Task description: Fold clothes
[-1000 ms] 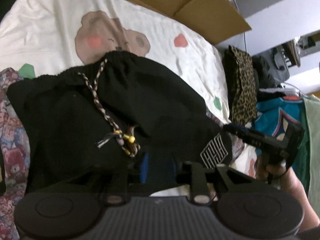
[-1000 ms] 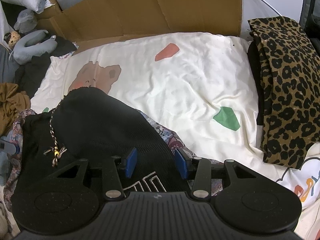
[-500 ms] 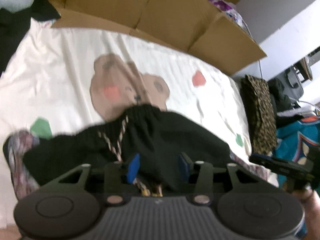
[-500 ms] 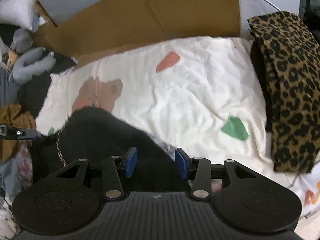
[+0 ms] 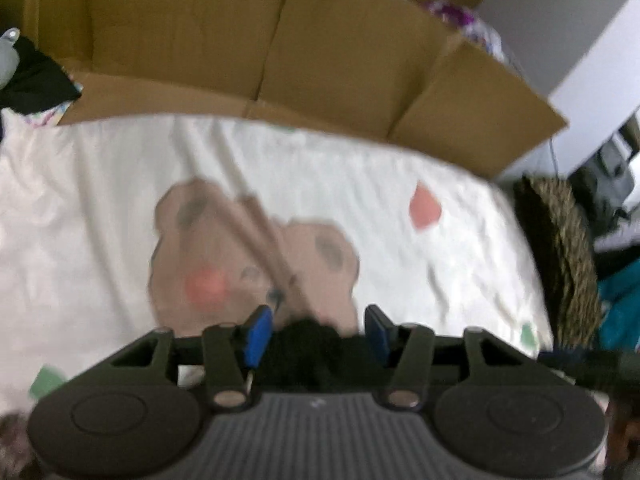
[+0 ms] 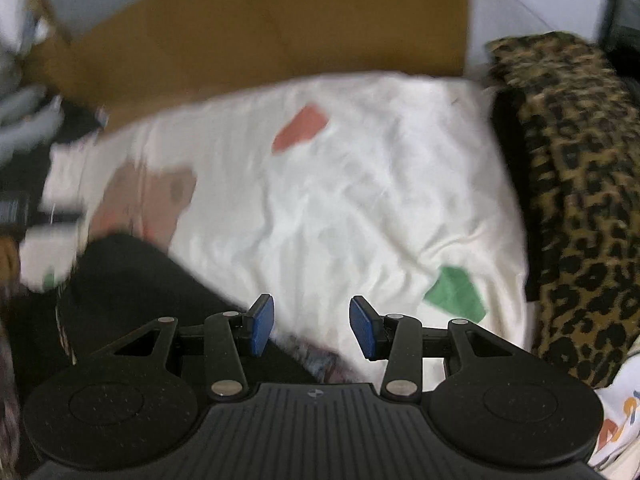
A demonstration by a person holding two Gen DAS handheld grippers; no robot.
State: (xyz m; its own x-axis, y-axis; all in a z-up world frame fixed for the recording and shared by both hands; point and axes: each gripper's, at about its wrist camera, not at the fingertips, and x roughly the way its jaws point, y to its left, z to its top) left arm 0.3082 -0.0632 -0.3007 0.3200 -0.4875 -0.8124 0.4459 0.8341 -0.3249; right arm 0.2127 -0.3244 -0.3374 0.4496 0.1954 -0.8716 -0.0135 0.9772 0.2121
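The black drawstring shorts lie bunched on the white bear-print sheet, to the lower left in the right wrist view. My right gripper hovers open just right of them, with only sheet between its blue pads. In the blurred left wrist view, my left gripper is open, and a hump of the black shorts shows low between its fingers. Whether the pads touch the cloth is unclear. The right gripper's dark body shows at that view's right edge.
Flattened cardboard stands along the far edge of the bed. A folded leopard-print garment lies on the right side. Patterned cloth peeks out under the shorts. More clothes and soft items are piled at the left.
The left gripper has let go of the black shorts and opened. Both grippers have lifted and tilted up, so the shorts have slid low in both views.
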